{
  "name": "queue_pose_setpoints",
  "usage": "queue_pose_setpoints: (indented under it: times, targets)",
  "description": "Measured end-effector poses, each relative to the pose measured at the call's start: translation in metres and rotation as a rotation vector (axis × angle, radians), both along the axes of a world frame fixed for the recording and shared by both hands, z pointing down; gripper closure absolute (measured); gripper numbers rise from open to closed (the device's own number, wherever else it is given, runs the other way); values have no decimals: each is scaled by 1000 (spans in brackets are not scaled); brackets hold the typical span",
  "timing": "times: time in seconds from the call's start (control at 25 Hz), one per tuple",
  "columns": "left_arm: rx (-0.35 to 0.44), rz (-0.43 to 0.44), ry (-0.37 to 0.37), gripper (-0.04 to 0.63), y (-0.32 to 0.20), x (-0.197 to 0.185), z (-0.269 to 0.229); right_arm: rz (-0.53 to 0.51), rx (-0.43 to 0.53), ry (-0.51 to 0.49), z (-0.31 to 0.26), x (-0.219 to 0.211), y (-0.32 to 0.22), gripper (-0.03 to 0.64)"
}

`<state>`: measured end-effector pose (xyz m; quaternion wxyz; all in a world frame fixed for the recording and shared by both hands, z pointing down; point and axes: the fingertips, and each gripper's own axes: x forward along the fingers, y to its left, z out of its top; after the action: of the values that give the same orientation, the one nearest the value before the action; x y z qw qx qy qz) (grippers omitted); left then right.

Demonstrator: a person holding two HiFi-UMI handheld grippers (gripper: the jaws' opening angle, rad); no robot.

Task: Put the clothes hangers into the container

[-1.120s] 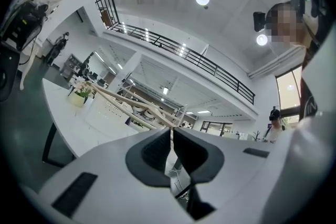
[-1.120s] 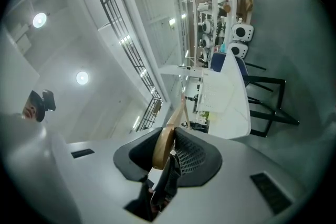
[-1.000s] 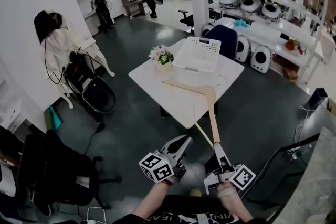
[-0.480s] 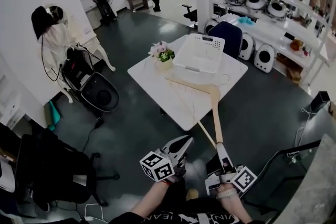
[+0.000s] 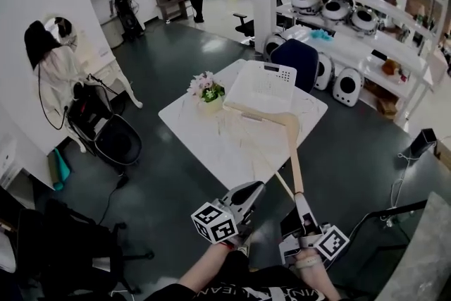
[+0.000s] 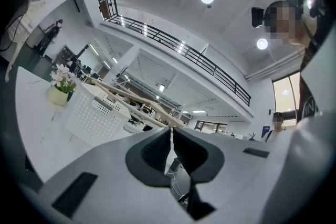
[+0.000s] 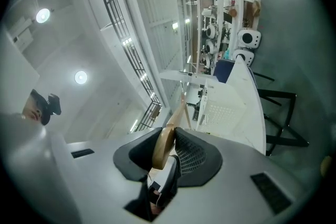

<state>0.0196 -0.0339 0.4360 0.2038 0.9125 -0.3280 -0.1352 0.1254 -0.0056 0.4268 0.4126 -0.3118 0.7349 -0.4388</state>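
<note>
The right claw point(image 5: 301, 199) clamps the wooden hanger point(image 5: 292, 148) by one end for reach toward the basket point(image 5: 262, 87); the hanger's far arm seems to sit at the basket's near rim. The left claw point(image 5: 254, 189) is closed and empty.

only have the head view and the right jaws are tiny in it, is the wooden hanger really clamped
observer: yes, the right gripper view shows the right gripper with its pads pressed on the end of the wooden hanger.
operator: left one carrying anything
observer: no, in the left gripper view the left gripper has its jaws together with nothing between them.
operator: is it inside yet
observer: not yet, the left gripper view shows the hanger's far arm above the rim of the white basket.
</note>
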Motion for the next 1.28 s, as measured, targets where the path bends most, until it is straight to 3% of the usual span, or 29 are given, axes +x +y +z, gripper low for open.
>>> queue_pose_setpoints:
  times: [0.56,1.28]
  targets:
    - [-40,44,19,574,-114,-17,7,88,-53,23,2,-7,-107,537]
    - [-97,32,73,574,-216,-77,22,195,-155,160,7,-36,-212,537]
